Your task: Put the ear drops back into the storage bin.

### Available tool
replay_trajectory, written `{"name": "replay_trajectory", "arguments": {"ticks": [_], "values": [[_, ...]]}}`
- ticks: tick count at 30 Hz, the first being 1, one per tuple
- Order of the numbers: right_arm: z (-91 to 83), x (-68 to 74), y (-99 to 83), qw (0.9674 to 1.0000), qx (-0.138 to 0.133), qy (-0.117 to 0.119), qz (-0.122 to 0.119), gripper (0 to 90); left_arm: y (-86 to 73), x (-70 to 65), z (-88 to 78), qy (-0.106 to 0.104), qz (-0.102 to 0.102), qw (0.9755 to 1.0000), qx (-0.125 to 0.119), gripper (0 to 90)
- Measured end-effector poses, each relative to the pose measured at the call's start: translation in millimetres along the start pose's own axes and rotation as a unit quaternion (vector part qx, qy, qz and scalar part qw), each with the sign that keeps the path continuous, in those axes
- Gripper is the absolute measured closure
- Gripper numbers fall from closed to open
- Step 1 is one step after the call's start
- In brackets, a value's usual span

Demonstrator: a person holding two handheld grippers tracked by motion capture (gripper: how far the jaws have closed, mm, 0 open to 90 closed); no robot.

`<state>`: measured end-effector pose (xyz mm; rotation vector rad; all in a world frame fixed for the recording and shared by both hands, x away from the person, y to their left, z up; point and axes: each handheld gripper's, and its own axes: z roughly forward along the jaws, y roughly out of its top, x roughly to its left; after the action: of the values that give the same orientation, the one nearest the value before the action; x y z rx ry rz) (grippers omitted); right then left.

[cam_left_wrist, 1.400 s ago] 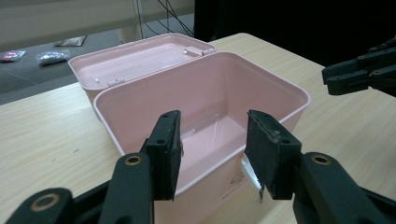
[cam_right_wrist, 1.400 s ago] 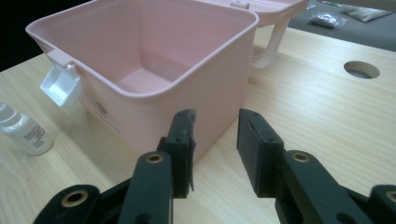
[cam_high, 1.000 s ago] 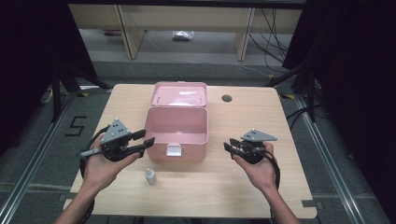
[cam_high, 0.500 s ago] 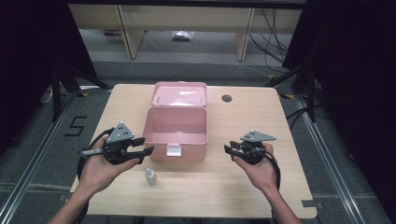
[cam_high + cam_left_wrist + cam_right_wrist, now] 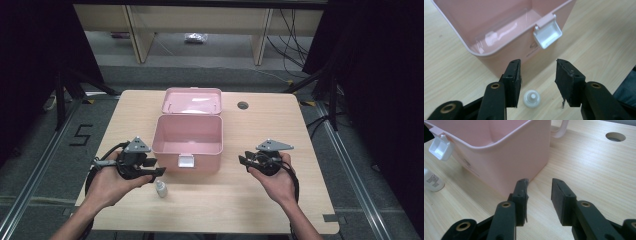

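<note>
The small white bottle stands upright on the table, just off the front wall of the open pink box, at about seven o'clock from its white latch. My left claw hangs directly above it, jaws spread wide with nothing between the pads, and the bottle's cap sits in the gap below them. I judge this to be the approach to a pickup: next I need to sink straight down, keep the cap centred, and pinch the body without tipping it against the box. My right claw rests at four o'clock from the box, also spread and empty. From above I see only the cap, so the bottle's body is hidden. Its label, glimpsed at the edge of the right gripper view, is too small to read.
</note>
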<state>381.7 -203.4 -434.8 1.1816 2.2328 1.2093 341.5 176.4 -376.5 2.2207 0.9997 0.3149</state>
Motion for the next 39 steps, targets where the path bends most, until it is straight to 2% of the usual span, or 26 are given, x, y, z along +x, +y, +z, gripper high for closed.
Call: {"name": "replay_trajectory", "arguments": {"ticks": [1,2,3,6,8,10,12,13,14,15,16,17,18,19,20,21,23,25,26,27,29,31,33,36,37,39], "values": [[0.7,1.5,-0.8,0.9999,-0.001,0.008,0.015,66.7,-0.2,-0.3,0.8,-0.004,0.002,1.0000,0.007,54.8],[0.7,1.2,-1.0,0.9998,-0.001,0.010,0.017,66.7,0.1,0.7,0.9,-0.008,0.012,0.9997,0.021,54.9],[-0.4,-0.1,-0.6,1.0000,0.001,0.002,0.004,66.6,-0.1,0.2,2.2,-0.010,0.009,0.9996,0.025,54.9],[-0.1,0.8,-1.1,0.9999,0.002,0.006,0.015,66.6,-0.3,-0.6,6.2,-0.012,0.013,0.9992,0.037,55.0],[-0.4,-1.0,-0.6,1.0000,0.001,0.004,0.004,66.6,-0.5,-1.3,8.5,-0.013,0.014,0.9988,0.045,55.2],[-0.1,0.4,-0.7,0.9997,0.001,0.012,0.019,66.6,-0.8,-1.1,10.6,-0.015,0.015,0.9983,0.054,55.5],[-1.2,0.3,0.2,0.9998,-0.001,0.007,0.017,66.7,-0.9,-0.9,12.4,-0.014,0.016,0.9980,0.060,55.5],[-1.4,-1.1,0.8,0.9999,-0.002,0.006,0.008,66.6,-1.3,-0.5,13.6,-0.015,0.018,0.9978,0.062,55.5],[-3.1,-0.9,1.1,0.9999,0.003,-0.001,0.011,66.6,-1.3,-1.2,14.9,-0.012,0.013,0.9979,0.063,55.6],[-2.5,0.1,0.8,0.9998,-0.003,0.002,0.021,66.6,-1.1,-0.4,14.9,-0.014,0.020,0.9974,0.068,55.9],[-2.4,-1.0,0.9,0.9998,-0.006,0.002,0.017,66.6,-1.4,-0.3,16.3,-0.012,0.020,0.9975,0.067,56.1],[-2.5,-1.3,1.0,0.9998,-0.004,0.003,0.019,66.6,-0.4,0.6,16.0,-0.016,0.024,0.9964,0.080,56.3],[-2.6,-1.7,1.0,0.9998,-0.003,0.003,0.018,66.6,-0.7,-0.2,17.3,-0.014,0.017,0.9967,0.078,56.3],[-3.1,-2.0,1.1,0.9999,0.000,0.000,0.017,66.6,-0.7,1.0,18.1,-0.015,0.026,0.9960,0.084,56.4],[-3.3,-1.7,1.1,0.9998,0.004,-0.001,0.017,66.6,-1.1,-0.3,20.1,-0.012,0.017,0.9964,0.082,56.4],[-2.6,-2.4,0.9,0.9999,0.003,0.002,0.017,66.6,-0.8,0.7,20.3,-0.020,0.025,0.9955,0.089,56.5],[-1.6,-0.7,0.5,0.9996,0.002,0.006,0.027,66.6,-1.1,0.3,22.2,-0.022,0.023,0.9948,0.096,56.6],[-1.4,-1.9,0.2,0.9998,-0.002,0.003,0.018,66.6,-1.3,1.2,23.6,-0.024,0.027,0.9940,0.103,56.8],[-1.3,-2.1,0.3,0.9998,-0.001,0.007,0.018,66.6,-1.7,1.1,24.6,-0.023,0.021,0.9939,0.106,57.0],[-1.9,0.3,0.1,0.9996,-0.001,0.004,0.028,66.6,-2.1,1.5,25.6,-0.020,0.020,0.9937,0.108,57.1],[-2.9,-1.1,0.7,0.9999,0.003,-0.001,0.015,66.6,-2.7,1.9,26.9,-0.023,0.020,0.9925,0.118,57.2],[-2.5,-1.5,0.8,0.9999,0.007,0.002,0.016,66.6,-2.8,2.6,28.3,-0.025,0.022,0.9917,0.124,57.2],[-2.0,-2.9,0.8,1.0000,0.002,-0.002,0.004,66.6,-2.9,2.2,29.9,-0.026,0.019,0.9912,0.129,57.4],[-0.8,-2.7,0.8,1.0000,0.001,0.003,0.005,66.6,-2.6,3.1,31.5,-0.027,0.024,0.9896,0.139,57.6],[-0.7,-2.6,0.7,1.0000,0.001,0.003,0.004,66.6,-3.4,2.3,32.6,-0.024,0.020,0.9902,0.136,57.7],[-0.8,-2.5,0.7,1.0000,0.000,0.003,0.004,66.7,-3.1,2.9,33.4,-0.029,0.025,0.9882,0.148,57.8]]}}
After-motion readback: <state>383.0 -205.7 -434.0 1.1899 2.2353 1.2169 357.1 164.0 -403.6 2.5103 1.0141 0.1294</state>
